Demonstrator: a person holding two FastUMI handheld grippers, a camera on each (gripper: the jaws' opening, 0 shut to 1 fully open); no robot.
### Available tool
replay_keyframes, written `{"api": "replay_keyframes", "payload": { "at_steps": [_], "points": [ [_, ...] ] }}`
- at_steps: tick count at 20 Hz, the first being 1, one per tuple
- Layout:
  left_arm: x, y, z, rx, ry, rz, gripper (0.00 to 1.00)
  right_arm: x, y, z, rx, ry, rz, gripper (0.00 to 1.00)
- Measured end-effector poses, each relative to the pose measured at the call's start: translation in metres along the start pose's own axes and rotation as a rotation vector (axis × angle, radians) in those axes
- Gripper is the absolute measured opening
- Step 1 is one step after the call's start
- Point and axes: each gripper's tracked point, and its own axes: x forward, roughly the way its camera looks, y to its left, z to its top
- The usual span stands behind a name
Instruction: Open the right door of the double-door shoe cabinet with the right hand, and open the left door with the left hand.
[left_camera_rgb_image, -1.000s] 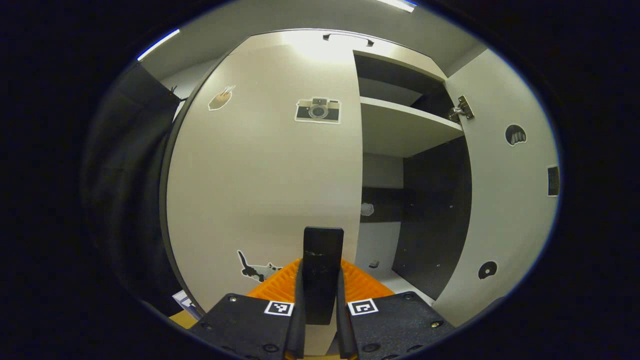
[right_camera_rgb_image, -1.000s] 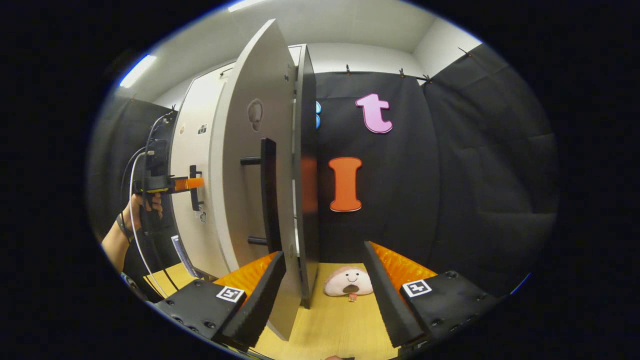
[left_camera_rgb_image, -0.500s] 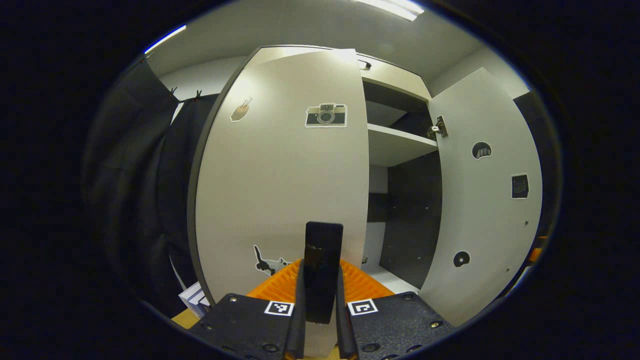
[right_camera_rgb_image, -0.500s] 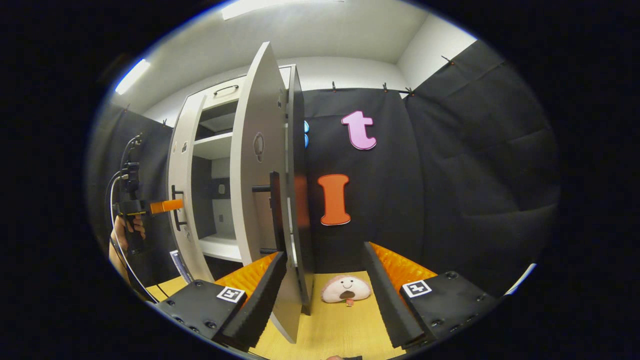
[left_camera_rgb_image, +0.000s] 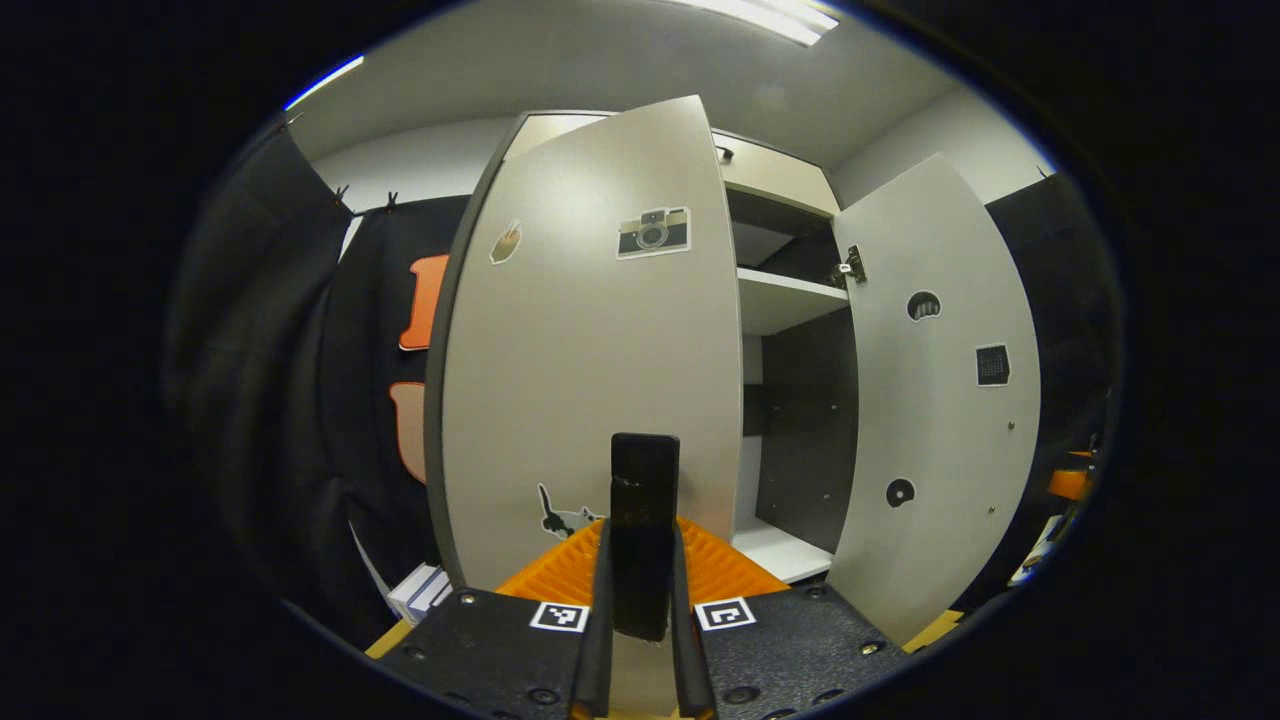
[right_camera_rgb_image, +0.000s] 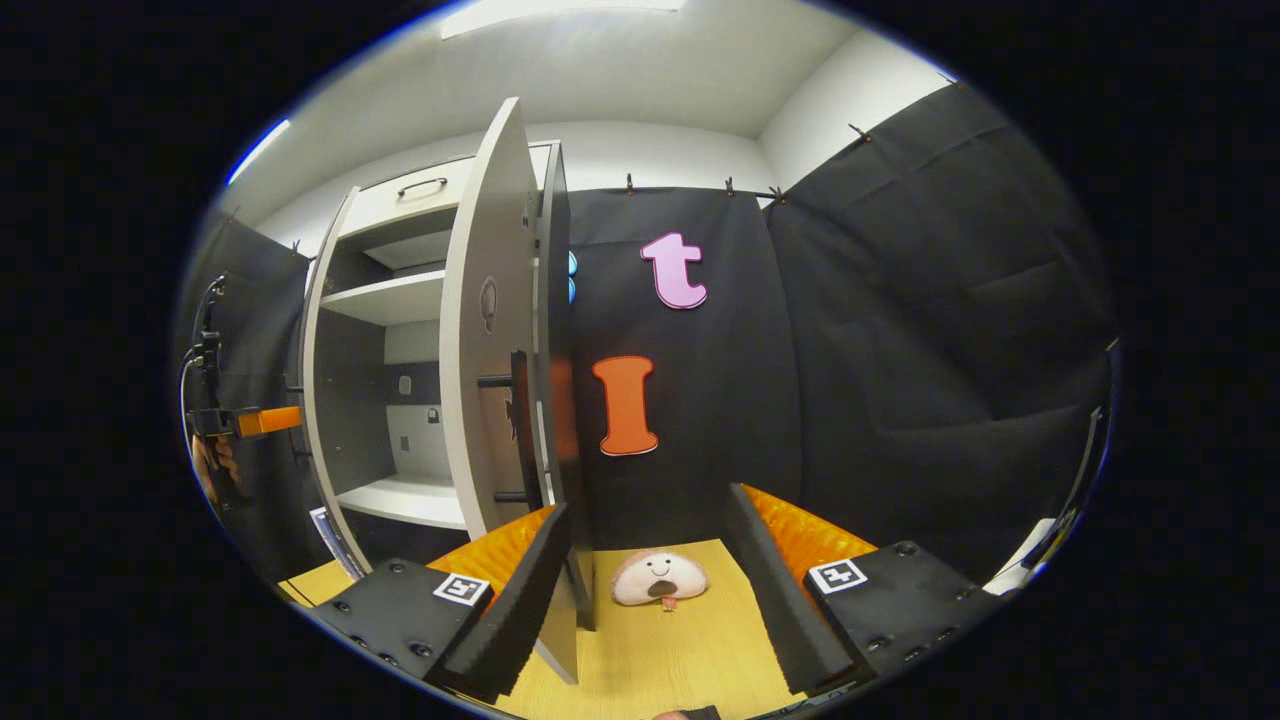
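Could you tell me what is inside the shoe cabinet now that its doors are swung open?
Inside the shoe cabinet: pale shelves, dark side panels, no shoes visible. The right door covers part of the interior.

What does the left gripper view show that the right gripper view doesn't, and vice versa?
Left gripper view: a camera sticker and a black cat sticker on the pale left door's front. Right gripper view: a smiling pink plush toy on the wooden floor, beyond the open right tongs. Both: the white cabinet shelf and the open right door.
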Motion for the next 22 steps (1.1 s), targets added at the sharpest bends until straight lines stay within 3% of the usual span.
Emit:
{"api": "replay_keyframes", "payload": {
  "at_steps": [2,3,5,6,7,11,15,18,22],
  "points": [
    [-0.009,0.008,0.003,0.023,-0.009,0.024,0.24,0.004,0.008,-0.003,0.015,0.009,0.011,1.0],
    [-0.017,0.013,0.004,0.029,-0.01,0.033,0.24,0.004,0.014,-0.004,0.024,0.014,0.024,0.93],
    [-0.034,0.026,0.005,0.043,-0.01,0.053,0.23,0.006,0.023,-0.004,0.035,0.012,0.048,0.91],
    [-0.041,0.033,0.007,0.046,-0.007,0.066,0.22,0.007,0.026,-0.003,0.036,0.01,0.056,0.91],
    [-0.049,0.037,0.008,0.049,-0.003,0.073,0.22,0.008,0.03,-0.002,0.034,0.012,0.063,1.0],
    [-0.062,0.042,0.011,0.039,-0.014,0.069,0.18,0.008,0.039,0.004,0.025,-0.008,0.077,1.0],
    [-0.067,0.053,0.013,-0.012,-0.026,0.123,0.18,0.008,0.046,0.003,0.032,-0.009,0.094,1.0],
    [-0.075,0.065,0.016,0.006,-0.031,0.189,0.18,0.002,0.047,0.002,0.027,-0.005,0.09,0.91],
    [-0.083,0.082,0.03,0.069,-0.08,0.213,0.13,0.004,0.049,0.004,0.003,-0.01,0.087,0.9]
  ]
}}
